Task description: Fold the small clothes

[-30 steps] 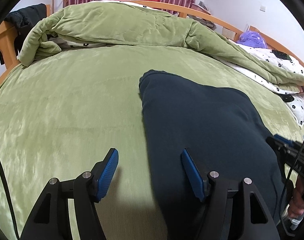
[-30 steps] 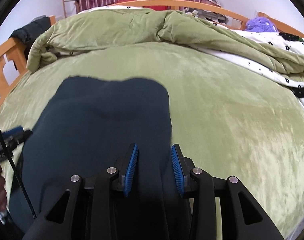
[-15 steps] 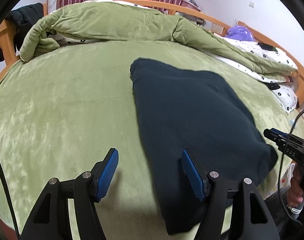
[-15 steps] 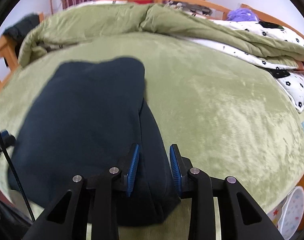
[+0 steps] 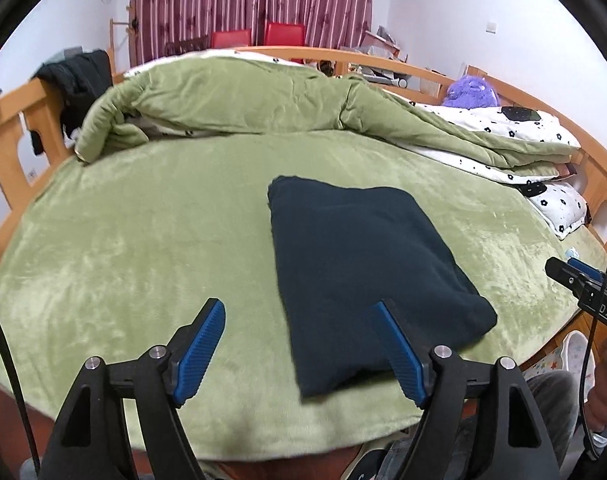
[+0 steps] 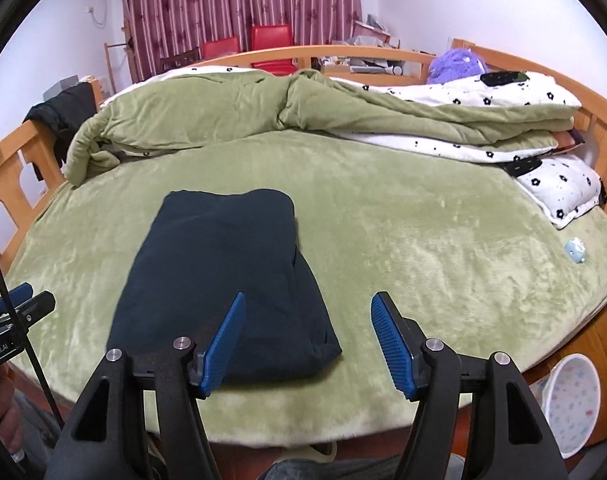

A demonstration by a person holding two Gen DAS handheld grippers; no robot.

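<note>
A dark navy garment (image 5: 367, 264) lies folded into a long rectangle on the green bed cover (image 5: 143, 248). It also shows in the right wrist view (image 6: 227, 280). My left gripper (image 5: 299, 348) is open and empty, raised above the bed's near edge, with the garment's near end below it. My right gripper (image 6: 307, 344) is open and empty, held over the garment's near right corner. The right gripper's tip (image 5: 579, 280) shows at the right edge of the left wrist view. The left gripper's tip (image 6: 19, 304) shows at the left edge of the right wrist view.
A rumpled green quilt (image 6: 239, 112) and white flowered bedding (image 6: 503, 92) are piled at the far side. A wooden bed frame (image 5: 7, 140) rings the bed. A small light-blue object (image 6: 575, 250) lies at the right. A pale patterned basin (image 6: 571, 400) stands on the floor.
Both grippers have pulled back and risen away from the garment. The right gripper, nearly closed over the cloth earlier, now stands open. The garment lies flat and folded.
</note>
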